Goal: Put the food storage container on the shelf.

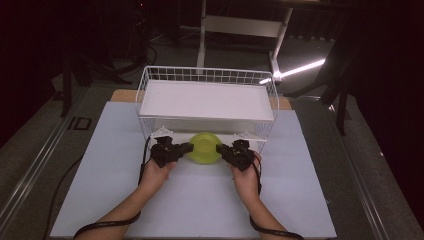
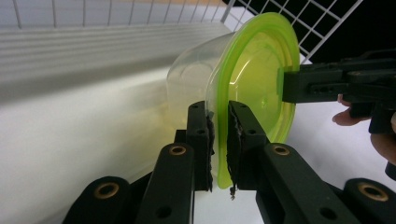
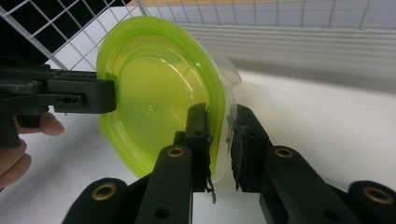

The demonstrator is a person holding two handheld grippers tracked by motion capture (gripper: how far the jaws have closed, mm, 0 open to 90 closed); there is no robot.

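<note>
The green-lidded container (image 1: 204, 148) sits at frame centre, below the wire rack (image 1: 207, 102). The left gripper (image 1: 187, 148) clamps its left rim; the right gripper (image 1: 220, 149) clamps its right rim, jaws narrowly parted.

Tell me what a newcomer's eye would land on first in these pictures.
The bright green lidded container stands out at once, held at the front of the white table just before the lower level of the white wire rack. The left tool and the right tool each pinch its green rim from opposite sides. Around the lit table the room is dark.
</note>
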